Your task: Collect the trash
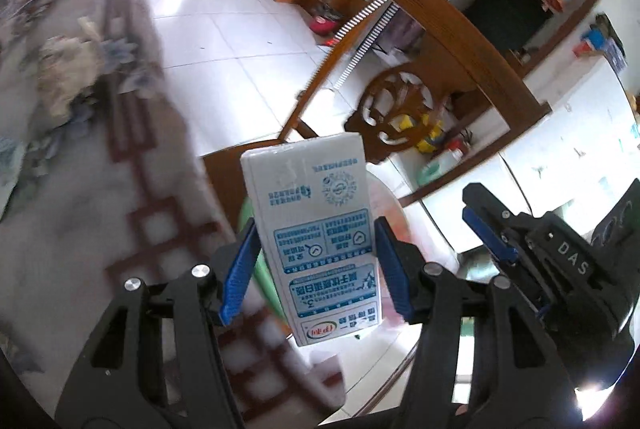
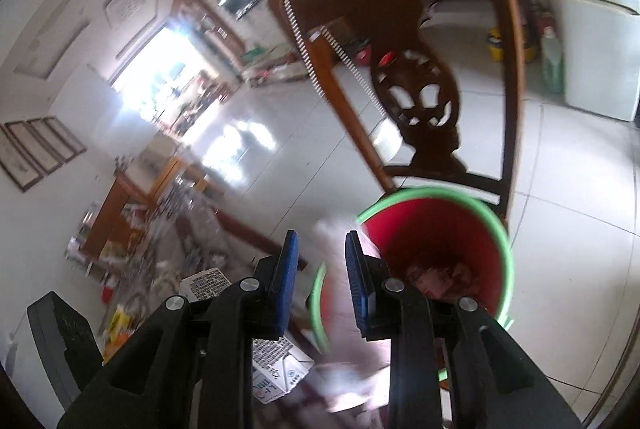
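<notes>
**A:** How are the two grippers posed?

**B:** The left gripper (image 1: 316,261) is raised above the patterned surface (image 1: 80,213), its blue pads pinching one white milk carton (image 1: 316,233) by its two long sides. The carton stands roughly on end between the pads, its print upside down in the left wrist view. The right gripper (image 2: 322,285) is tipped down toward a bucket (image 2: 496,225), its pads a little apart, with a blurred pale pink thing (image 2: 338,253) between them. Whether the pads are gripping it, I cannot tell.

**A:** Where is the bucket?

**B:** On the tiled floor (image 2: 568,269), just in front of a dark carved wooden chair (image 2: 424,101). It has a green rim and a red inside, and some crumpled scraps lie at its bottom, too blurred to name or count.

**A:** What is the tally?

**B:** Two grippers, each seen from its own camera; the right one (image 1: 504,241) also shows at the edge of the left wrist view. One carton in the left gripper; the same carton (image 2: 276,369) shows low in the right wrist view. One bucket, whose rim (image 1: 256,269) peeks out behind the carton. One chair (image 1: 400,109). Two bottles stand on the floor beside a white cabinet (image 2: 596,41), one yellow (image 2: 496,45) and one green (image 2: 554,63).
</notes>
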### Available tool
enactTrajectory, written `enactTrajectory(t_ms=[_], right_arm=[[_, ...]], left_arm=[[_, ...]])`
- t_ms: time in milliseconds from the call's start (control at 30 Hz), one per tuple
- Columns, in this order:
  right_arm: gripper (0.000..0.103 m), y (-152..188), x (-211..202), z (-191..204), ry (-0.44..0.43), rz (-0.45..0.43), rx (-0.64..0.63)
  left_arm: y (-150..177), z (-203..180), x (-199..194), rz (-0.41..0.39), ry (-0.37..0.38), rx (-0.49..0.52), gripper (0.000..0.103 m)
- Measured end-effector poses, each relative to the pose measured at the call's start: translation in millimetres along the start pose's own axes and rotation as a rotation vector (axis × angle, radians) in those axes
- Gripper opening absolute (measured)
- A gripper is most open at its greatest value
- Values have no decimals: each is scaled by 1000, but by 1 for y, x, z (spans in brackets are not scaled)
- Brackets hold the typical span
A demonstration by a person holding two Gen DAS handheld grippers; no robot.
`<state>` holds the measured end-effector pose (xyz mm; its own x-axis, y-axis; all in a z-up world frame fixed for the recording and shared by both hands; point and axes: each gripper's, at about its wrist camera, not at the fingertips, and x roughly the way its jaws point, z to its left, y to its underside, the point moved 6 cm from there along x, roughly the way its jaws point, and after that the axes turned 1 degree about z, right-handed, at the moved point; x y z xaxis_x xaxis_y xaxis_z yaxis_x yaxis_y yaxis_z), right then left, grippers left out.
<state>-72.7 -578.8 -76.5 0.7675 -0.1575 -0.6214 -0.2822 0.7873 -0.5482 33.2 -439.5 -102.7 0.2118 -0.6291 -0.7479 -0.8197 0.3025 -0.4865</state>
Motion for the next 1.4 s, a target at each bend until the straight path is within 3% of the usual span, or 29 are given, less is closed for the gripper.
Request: enactTrajectory(t_ms=[33, 100, 333, 600, 767, 933, 1133, 1200, 1333, 1400], right_arm=[[28, -2, -2, -3, 15, -20, 10], [39, -7, -5, -11, 32, -46, 35], [46, -9, -5, -12, 25, -49, 37], [54, 1, 7, 10, 7, 9, -21], [56, 22, 20, 43, -44, 100, -89], [61, 51, 30, 93, -102, 170, -206], [61, 88, 45, 140, -152, 262, -297], [61, 101, 50, 155, -167, 292, -322], [61, 117, 55, 173, -186, 332, -351], [61, 124, 59, 179, -191, 350, -365]], left_arm=[[1, -4, 3, 13, 11, 10, 57], [2, -10, 8, 19, 22, 22, 75], [4, -9, -14, -47, 10, 29, 75], [0, 22, -66, -156, -37, 14, 76], [14, 88, -111, -214, -179, -6, 80], [33, 206, -164, -242, -401, -141, 80], [48, 317, -234, -284, -602, -285, 82], [49, 347, -254, -276, -651, -285, 91], [48, 389, -277, -214, -798, -209, 94], [45, 407, -277, -158, -823, -178, 94]])
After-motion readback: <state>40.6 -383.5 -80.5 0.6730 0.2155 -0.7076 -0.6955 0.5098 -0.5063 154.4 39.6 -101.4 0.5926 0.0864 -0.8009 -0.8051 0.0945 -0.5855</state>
